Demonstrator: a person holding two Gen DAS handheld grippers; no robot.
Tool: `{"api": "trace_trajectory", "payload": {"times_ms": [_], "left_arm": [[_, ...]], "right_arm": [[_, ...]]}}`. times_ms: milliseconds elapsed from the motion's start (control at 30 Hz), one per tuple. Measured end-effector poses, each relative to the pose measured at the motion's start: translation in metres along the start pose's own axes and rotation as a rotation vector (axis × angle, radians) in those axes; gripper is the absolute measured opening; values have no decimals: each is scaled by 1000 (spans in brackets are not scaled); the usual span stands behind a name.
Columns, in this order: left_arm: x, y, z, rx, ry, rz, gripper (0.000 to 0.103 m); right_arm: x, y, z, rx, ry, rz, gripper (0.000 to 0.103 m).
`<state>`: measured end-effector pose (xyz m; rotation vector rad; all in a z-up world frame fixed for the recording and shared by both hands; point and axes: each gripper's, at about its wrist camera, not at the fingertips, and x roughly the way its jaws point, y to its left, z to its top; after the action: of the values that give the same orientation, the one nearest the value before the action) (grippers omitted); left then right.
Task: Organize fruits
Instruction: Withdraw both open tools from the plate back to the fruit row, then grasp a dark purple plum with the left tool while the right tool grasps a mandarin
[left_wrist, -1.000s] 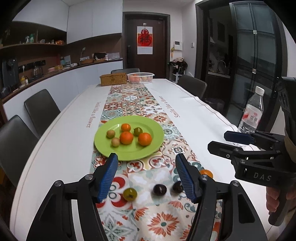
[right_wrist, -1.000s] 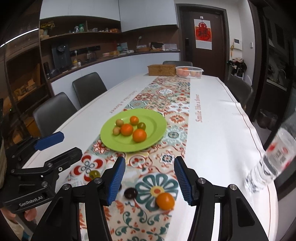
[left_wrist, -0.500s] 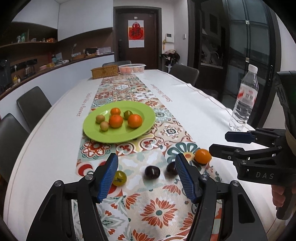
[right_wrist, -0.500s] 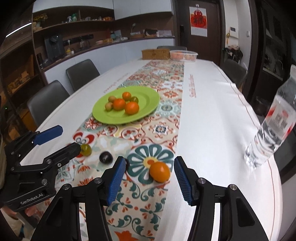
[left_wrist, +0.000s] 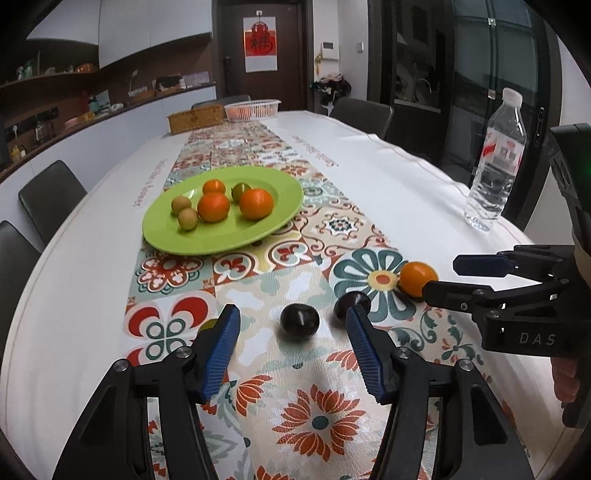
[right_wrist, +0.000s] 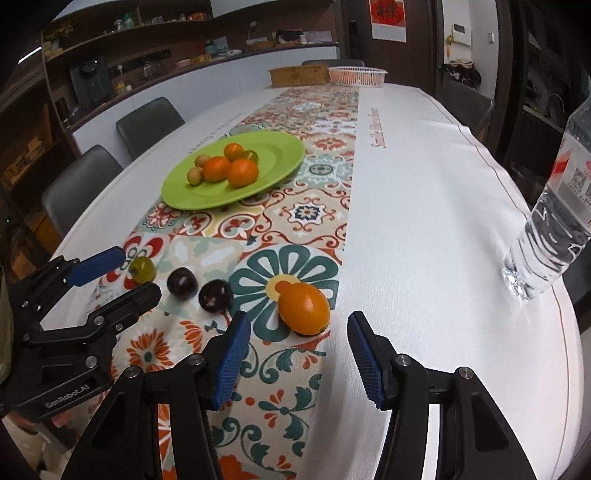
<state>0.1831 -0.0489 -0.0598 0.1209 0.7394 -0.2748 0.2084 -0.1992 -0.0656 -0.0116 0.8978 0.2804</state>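
Observation:
A green plate (left_wrist: 284, 214) (right_wrist: 280, 162) holds several oranges and small greenish fruits. On the patterned runner lie two dark plums (left_wrist: 299, 320) (left_wrist: 351, 302) (right_wrist: 181, 281) (right_wrist: 216, 295), a green fruit (right_wrist: 142, 268) partly hidden behind my left finger (left_wrist: 207, 326), and an orange (left_wrist: 417, 277) (right_wrist: 303, 308). My left gripper (left_wrist: 291, 350) is open and empty, just short of the nearer plum. My right gripper (right_wrist: 295, 354) is open and empty, just short of the orange. Each gripper shows in the other's view (left_wrist: 458, 277) (right_wrist: 118, 275).
A water bottle (left_wrist: 496, 166) (right_wrist: 550, 229) stands on the white tablecloth at the right. A wicker box (left_wrist: 194, 120) and a white basket (left_wrist: 253, 109) sit at the table's far end. Dark chairs (left_wrist: 51, 192) line the left side.
Both grippers have moved down and forward towards the loose fruits. The plum now sits between my left fingers' line and the orange before my right fingers. Both stay open.

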Motion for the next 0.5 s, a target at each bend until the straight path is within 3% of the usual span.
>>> {"api": "trace_trajectory", "payload": {"times_ms": [500], "left_arm": [[31, 2, -3, 30, 81, -37, 41]], "right_arm": [[22, -5, 4, 2, 34, -14, 55]]}}
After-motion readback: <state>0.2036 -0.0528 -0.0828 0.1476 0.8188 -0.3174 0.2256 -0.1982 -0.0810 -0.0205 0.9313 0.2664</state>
